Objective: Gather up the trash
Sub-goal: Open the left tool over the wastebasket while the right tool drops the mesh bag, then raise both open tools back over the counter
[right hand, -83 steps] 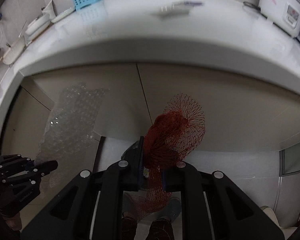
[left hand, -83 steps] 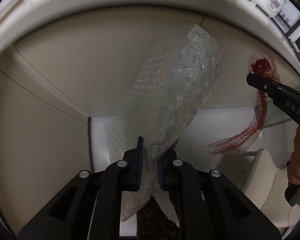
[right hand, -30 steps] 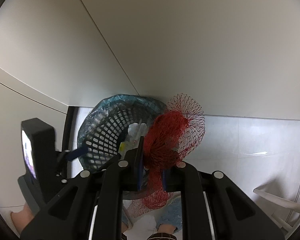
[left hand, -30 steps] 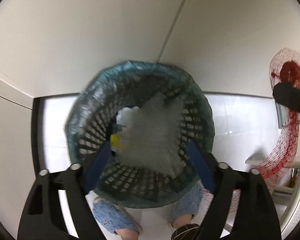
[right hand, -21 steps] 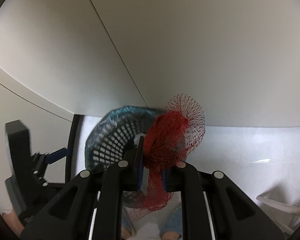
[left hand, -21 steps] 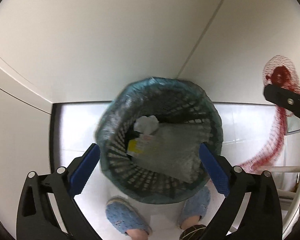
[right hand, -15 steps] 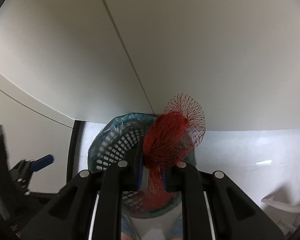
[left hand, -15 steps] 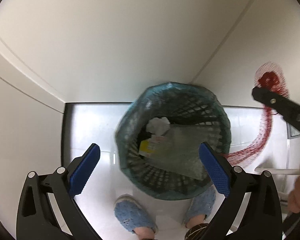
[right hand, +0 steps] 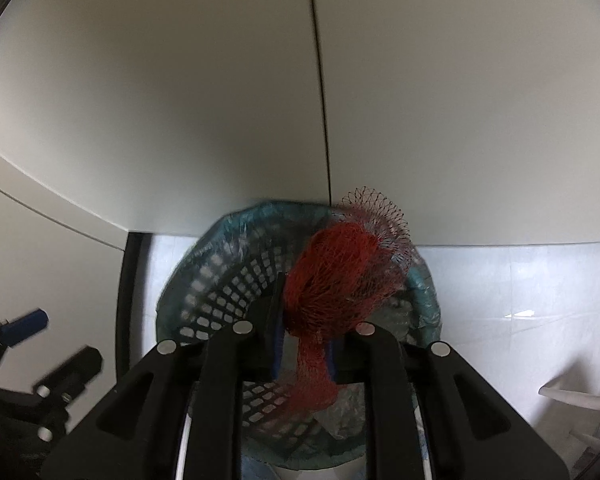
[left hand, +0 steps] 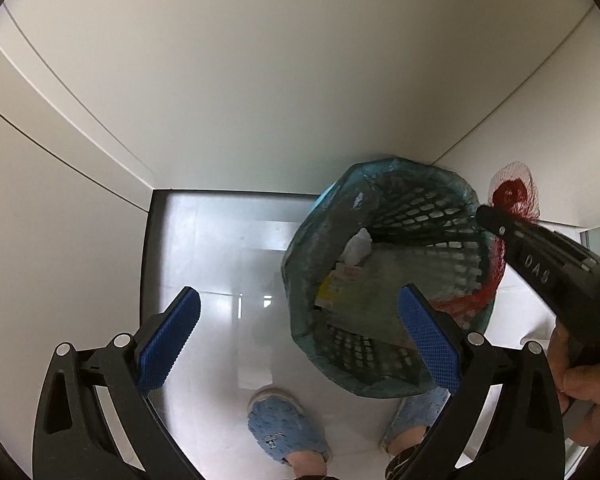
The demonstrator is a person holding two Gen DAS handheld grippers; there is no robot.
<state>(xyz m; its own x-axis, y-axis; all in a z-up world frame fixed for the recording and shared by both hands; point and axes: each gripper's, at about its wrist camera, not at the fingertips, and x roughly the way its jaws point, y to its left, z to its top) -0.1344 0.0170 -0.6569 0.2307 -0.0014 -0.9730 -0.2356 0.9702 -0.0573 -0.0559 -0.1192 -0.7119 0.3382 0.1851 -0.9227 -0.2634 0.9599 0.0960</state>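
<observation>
Netting (right hand: 340, 276) is clamped in the right hand-held gripper (right hand: 302, 354) over the bin (right hand: 204, 276); it should be released only once centred. The left hand-held gripper (left hand: 296, 340) is spread apart, empty.

Your right gripper (right hand: 302, 354) pinches a red net bag (right hand: 340, 284): coarse, open plastic mesh. Wastebasket (left hand: 384, 280) is dark perforated plastic with a thin, crinkly teal film liner. Bubble wrap (left hand: 396, 280) inside looks clear and dimpled. Left gripper (left hand: 296, 344) is matt black plastic; the blue pads (left hand: 168, 344) on its fingers are finely ribbed. Floor tiles (left hand: 220, 264) are glossy, cabinet panels (right hand: 180, 100) smooth matt. Slippers (left hand: 284, 428) look like blue cloth.
</observation>
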